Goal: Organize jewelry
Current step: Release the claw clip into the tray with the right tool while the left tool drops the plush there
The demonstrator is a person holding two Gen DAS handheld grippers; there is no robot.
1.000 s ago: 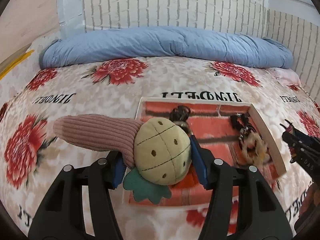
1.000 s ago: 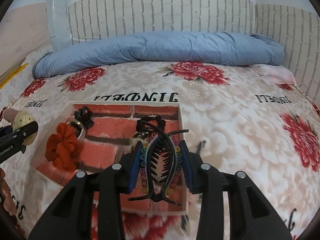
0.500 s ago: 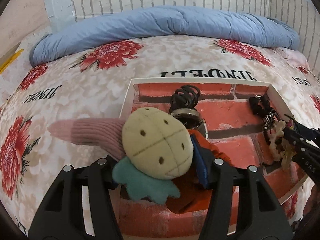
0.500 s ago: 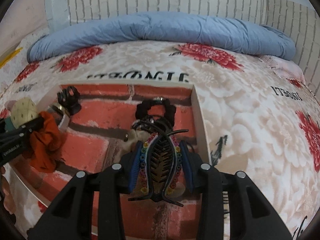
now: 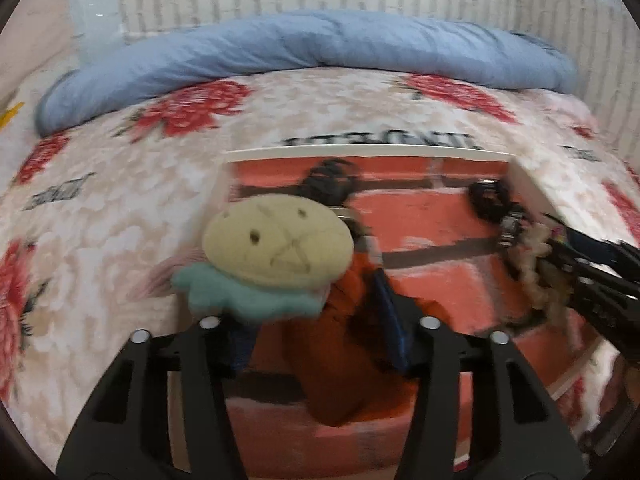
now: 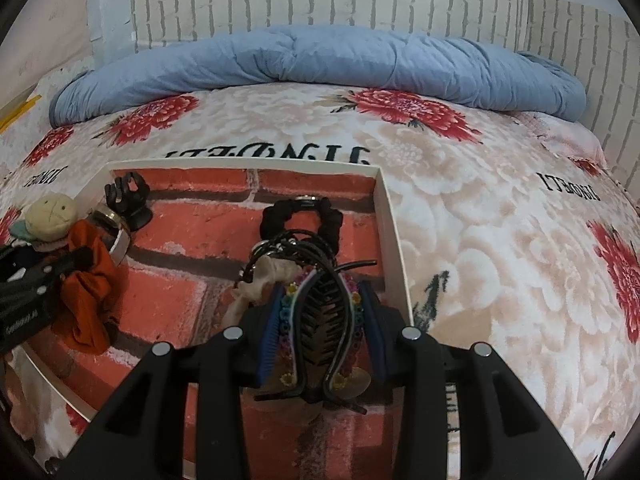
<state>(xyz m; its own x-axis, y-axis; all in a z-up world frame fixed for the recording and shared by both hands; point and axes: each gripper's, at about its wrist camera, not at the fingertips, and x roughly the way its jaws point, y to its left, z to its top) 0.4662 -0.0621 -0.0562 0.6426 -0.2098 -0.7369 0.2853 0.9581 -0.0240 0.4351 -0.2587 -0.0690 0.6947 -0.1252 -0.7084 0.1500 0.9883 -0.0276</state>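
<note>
Right gripper [image 6: 322,334] is closed about halfway on a black banana hair clip edged with rainbow beads [image 6: 320,320], pads on both sides, low over the shallow white tray with a red brick-print floor [image 6: 390,216] — likely so a release drops it inside, beside the black scrunchie [image 6: 300,216] and cream scrunchie [image 6: 260,286]. Left gripper [image 5: 316,316] has just been closing; a plush scrunchie with a tan round face and teal collar [image 5: 276,246] sits between its jaws, but blur hides pad contact. It hangs at the tray's left edge above an orange fabric scrunchie [image 6: 86,288] — the tray rests on a floral bedspread [image 6: 500,240].
</note>
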